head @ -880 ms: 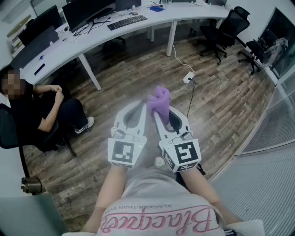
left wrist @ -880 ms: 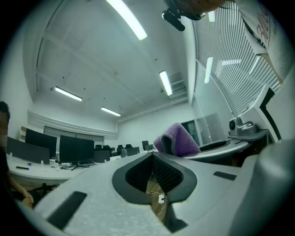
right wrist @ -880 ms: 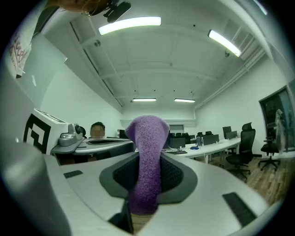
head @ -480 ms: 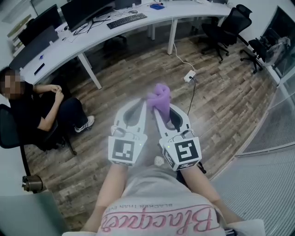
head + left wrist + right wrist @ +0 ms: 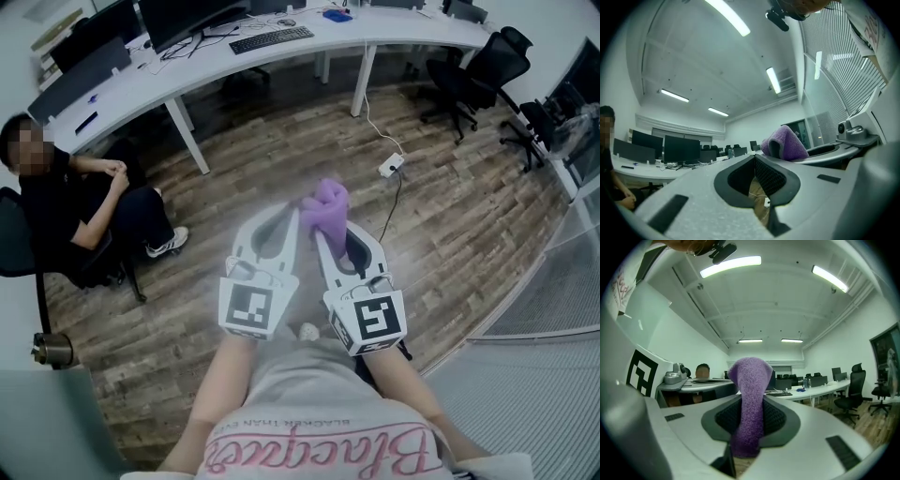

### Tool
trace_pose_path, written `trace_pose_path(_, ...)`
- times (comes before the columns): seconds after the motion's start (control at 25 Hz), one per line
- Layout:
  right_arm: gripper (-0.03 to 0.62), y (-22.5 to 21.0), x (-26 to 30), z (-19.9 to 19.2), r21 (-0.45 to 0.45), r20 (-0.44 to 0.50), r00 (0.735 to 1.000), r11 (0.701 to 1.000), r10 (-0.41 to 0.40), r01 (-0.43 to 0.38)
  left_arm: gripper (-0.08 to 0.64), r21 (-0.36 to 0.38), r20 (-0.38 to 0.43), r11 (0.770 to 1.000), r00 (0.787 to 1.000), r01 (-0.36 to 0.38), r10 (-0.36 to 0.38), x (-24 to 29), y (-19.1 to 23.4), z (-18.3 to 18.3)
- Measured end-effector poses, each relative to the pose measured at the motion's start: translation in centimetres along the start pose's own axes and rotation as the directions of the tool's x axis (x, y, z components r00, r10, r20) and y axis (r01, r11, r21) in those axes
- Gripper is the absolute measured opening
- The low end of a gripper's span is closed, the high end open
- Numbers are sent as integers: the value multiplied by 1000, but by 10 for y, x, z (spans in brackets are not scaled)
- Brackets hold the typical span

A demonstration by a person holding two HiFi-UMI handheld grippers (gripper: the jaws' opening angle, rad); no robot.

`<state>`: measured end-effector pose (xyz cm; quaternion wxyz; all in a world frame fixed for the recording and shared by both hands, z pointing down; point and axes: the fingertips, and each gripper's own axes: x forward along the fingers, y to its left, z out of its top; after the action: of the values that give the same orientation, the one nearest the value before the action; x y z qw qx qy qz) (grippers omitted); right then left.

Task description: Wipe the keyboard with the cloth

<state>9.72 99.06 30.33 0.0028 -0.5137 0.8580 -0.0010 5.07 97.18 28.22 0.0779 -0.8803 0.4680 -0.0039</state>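
Head view: right gripper [image 5: 323, 230] jaws clamp purple fleecy cloth [image 5: 326, 204]; left gripper [image 5: 289, 223] jaws closed, empty. Black keyboard [image 5: 272, 38] lies well ahead on white curved counter [image 5: 187, 82], long axis crosswise.

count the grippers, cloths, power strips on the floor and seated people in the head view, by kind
grippers: 2, left gripper and right gripper
purple cloth: 1
power strip on the floor: 1
seated person: 1
total: 5
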Motion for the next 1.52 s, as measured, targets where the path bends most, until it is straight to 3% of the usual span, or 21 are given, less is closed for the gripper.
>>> trace_pose_path(0.28,89,-17,10,3,32,14,1000,999,18,-19,6,-12,-36,999,999,-37,36,12,4,-7)
trace_pose_path(0.84,89,-75,75,-1,32,12,1000,999,19,-20,6,8,-29,1000,999,-14,15,99,33,-14)
trace_pose_path(1.0,89,-90,119,-5,20,-9,1000,1000,10,-10,6,-28,-49,999,999,-17,15,126,63,-26)
trace_pose_path(1.52,89,-152,284,7,-16,-13,1000,1000,-25,25,7,-20,-22,1000,1000,21,-21,261,185,-45)
